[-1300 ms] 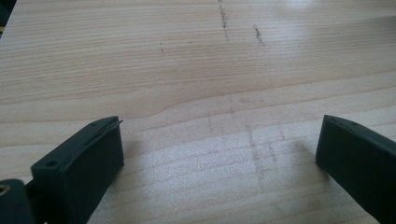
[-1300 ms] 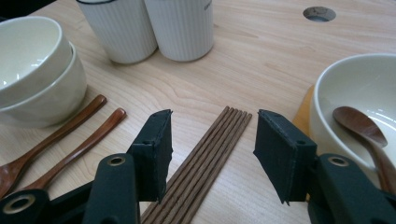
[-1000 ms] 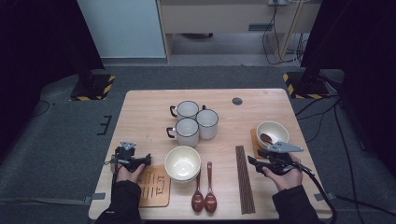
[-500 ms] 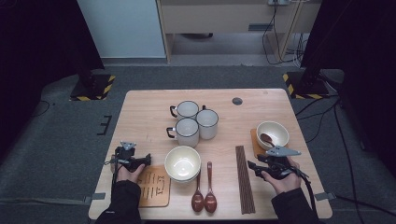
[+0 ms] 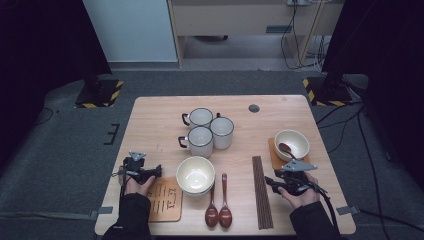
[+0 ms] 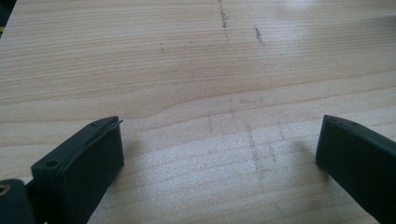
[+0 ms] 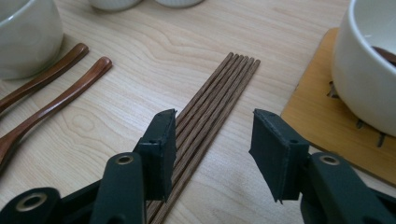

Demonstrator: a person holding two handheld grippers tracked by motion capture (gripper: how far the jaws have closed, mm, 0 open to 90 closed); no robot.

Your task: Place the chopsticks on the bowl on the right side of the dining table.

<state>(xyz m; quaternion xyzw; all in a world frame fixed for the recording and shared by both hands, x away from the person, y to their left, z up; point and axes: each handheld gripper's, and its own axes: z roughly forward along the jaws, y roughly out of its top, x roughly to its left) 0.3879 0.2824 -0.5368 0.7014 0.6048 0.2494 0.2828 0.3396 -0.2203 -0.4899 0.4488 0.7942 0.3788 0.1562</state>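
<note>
You are narrowing your right gripper's [image 7: 212, 144] spread jaws over the bundle of dark wooden chopsticks [image 7: 208, 105] at lower centre; off-centre, they risk scattering sticks across the counter.

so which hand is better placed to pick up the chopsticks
Right. Its tongs stand open, just closing, directly over the chopsticks, nothing pinched yet. The left tongs hover open over bare table, beyond the bowl.

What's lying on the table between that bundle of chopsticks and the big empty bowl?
Two wooden spoons, side by side, lie between the chopsticks and the empty bowl, as the high view shows.
</note>
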